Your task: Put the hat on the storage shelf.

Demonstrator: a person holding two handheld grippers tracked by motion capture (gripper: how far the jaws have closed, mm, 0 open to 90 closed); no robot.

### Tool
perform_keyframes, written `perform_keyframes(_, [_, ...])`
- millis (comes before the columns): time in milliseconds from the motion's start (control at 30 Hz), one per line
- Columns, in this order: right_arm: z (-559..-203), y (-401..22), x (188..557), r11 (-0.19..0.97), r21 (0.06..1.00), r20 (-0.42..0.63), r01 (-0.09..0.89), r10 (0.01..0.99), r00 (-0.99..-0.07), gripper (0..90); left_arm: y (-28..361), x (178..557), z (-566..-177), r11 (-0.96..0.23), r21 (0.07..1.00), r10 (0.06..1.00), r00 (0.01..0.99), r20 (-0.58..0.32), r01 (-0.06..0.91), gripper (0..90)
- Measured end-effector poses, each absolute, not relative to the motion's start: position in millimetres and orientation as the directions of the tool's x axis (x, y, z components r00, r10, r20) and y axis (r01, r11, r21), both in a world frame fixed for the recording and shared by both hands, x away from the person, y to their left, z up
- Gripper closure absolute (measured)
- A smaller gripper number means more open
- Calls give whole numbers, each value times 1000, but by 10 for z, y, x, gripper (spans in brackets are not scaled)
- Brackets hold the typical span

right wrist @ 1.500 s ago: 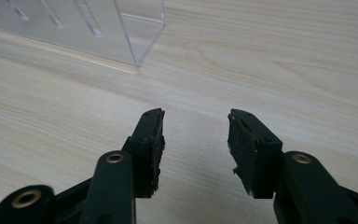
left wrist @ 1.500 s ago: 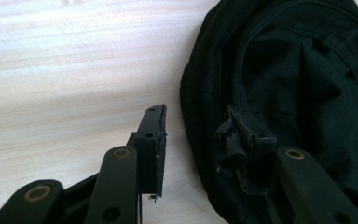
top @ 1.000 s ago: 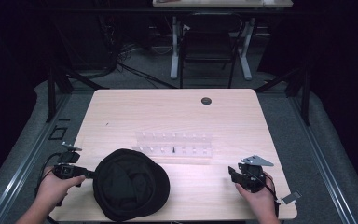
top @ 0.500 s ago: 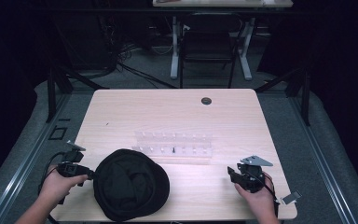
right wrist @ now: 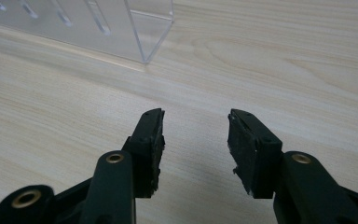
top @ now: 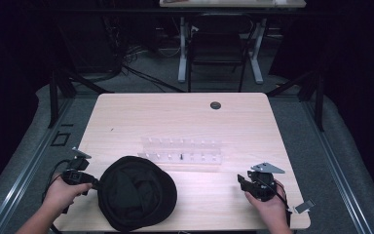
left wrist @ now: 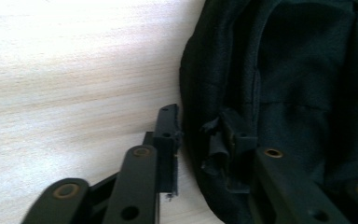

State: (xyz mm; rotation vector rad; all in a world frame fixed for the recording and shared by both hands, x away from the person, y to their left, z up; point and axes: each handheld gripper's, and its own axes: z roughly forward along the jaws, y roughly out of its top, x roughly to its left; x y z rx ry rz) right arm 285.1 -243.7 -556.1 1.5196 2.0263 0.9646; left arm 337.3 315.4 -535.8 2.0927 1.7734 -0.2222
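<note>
A black cloth hat (top: 136,192) lies crown-down near the table's front left. My left gripper (top: 93,181) is at its left edge. In the left gripper view the hat's rim (left wrist: 205,140) stands between the jaws, which have just been closing. One pad (left wrist: 168,135) is outside on the table side, a sliver away from the cloth, and the other (left wrist: 235,144) lies against the inside of the rim. My right gripper (top: 241,181) rests low at the front right, and its jaws (right wrist: 196,126) stand open over bare wood.
A clear acrylic rack (top: 181,151) with several slots stands across the middle of the table (top: 175,117), with one small dark piece (top: 181,157) in it. Its corner (right wrist: 144,28) lies ahead of the right gripper. A dark cable hole (top: 215,105) sits at the back.
The left gripper has tilted and edged onto the hat's left rim, and its jaws have narrowed. The right gripper and hat have stayed where they were.
</note>
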Motion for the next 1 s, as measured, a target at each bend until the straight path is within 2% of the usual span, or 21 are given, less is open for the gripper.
perform_keyframes(367, [-5564,-2444,2856,156,741,71,653,949,-308,549,3111,3388,-5302,-136,171,905,193,-379,976,860])
perform_keyframes(1000, [-5563,-2453,2858,142,741,91,657,947,-307,547,3144,3330,-5020,-145,173,890,205,-406,974,874])
